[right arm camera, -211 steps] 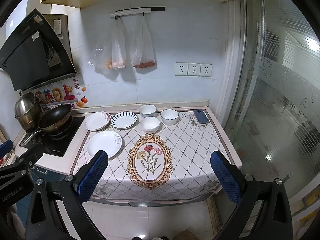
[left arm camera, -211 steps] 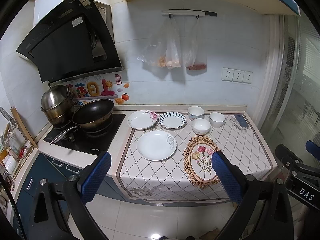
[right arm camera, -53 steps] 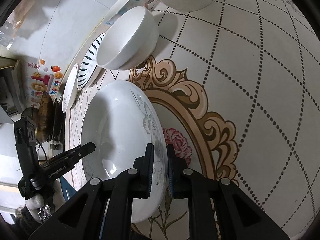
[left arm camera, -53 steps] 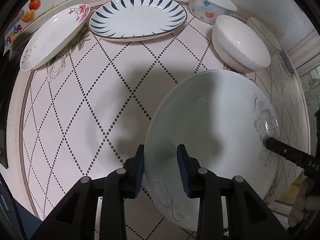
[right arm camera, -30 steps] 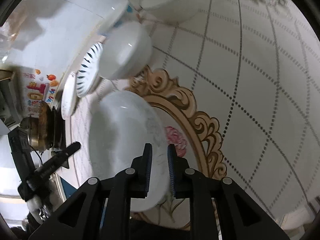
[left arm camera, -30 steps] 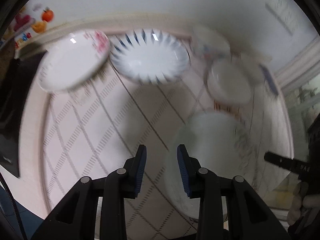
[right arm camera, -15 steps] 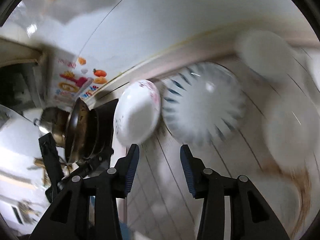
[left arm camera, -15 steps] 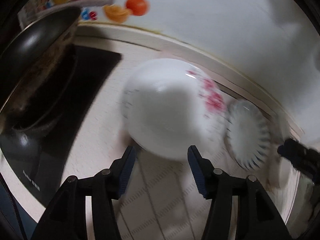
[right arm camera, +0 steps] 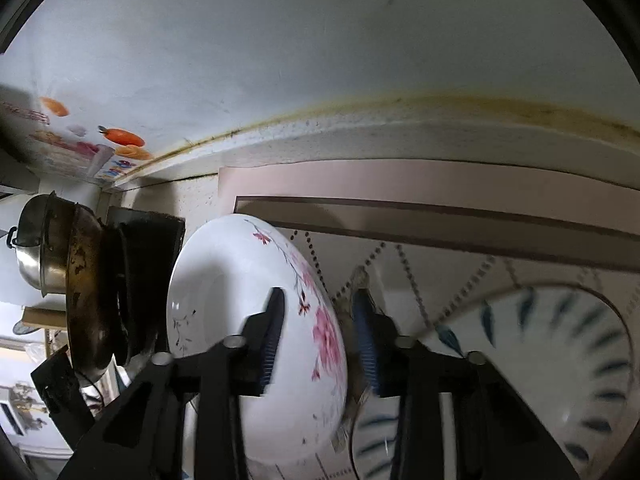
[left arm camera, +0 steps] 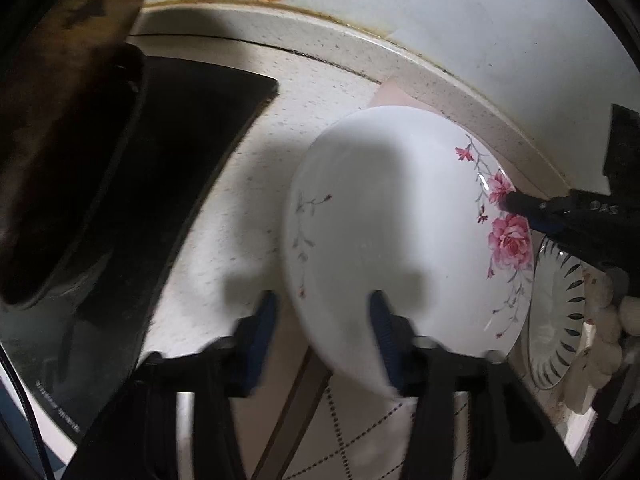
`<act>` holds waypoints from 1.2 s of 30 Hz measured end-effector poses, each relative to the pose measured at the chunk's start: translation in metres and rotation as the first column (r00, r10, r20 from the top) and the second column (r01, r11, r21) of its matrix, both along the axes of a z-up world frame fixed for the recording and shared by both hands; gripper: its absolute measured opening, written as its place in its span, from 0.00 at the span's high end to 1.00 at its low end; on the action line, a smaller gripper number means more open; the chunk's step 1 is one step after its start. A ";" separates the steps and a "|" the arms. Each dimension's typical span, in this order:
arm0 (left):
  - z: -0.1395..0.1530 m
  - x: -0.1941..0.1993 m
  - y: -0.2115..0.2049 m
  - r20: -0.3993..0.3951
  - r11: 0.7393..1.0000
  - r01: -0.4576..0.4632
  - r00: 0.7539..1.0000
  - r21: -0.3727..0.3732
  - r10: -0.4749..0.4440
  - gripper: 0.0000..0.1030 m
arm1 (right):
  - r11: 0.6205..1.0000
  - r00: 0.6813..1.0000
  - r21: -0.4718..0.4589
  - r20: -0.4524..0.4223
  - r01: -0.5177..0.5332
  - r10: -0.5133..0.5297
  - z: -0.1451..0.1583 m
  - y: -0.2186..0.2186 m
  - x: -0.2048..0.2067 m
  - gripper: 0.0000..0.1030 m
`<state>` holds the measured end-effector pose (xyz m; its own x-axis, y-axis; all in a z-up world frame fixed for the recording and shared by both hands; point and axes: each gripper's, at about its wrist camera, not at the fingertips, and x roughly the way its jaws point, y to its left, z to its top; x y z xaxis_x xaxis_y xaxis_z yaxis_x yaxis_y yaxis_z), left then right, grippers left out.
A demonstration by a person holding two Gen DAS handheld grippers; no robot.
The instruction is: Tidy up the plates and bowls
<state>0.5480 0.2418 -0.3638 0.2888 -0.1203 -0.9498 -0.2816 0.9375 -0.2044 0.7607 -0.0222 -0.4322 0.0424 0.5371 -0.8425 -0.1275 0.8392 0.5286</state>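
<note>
Both the left gripper (left arm camera: 322,326) and the right gripper (right arm camera: 318,330), jaws partly open, straddle opposite rims of the pink-flowered plate (left arm camera: 400,240) beside the blue-striped plate (right arm camera: 540,360), neither visibly clamped.

The speckled counter (left arm camera: 256,184) ran up to a raised ledge at the wall. A black cooktop (left arm camera: 188,152) sat on it to the left of the left tool (left arm camera: 322,316). A pink checked cloth (right arm camera: 460,216) covered the counter ahead of the right tool (right arm camera: 318,320). On it lay a rose plate (left arm camera: 392,216), reaching past the cloth's edge, and a striped plate (right arm camera: 560,360) just beside it.
</note>
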 end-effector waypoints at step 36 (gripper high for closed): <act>0.108 -0.105 -0.112 0.171 0.987 0.158 0.973 -0.001 -0.155 0.82 | 0.979 0.979 0.151 0.133 0.136 -0.156 0.116 -0.158 -0.172 0.86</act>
<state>0.4427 0.1297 -0.2563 0.4221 -0.1906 -0.8863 -0.0916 0.9637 -0.2509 0.5888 -0.1800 -0.3164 0.2437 0.6285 -0.7387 -0.0918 0.7731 0.6276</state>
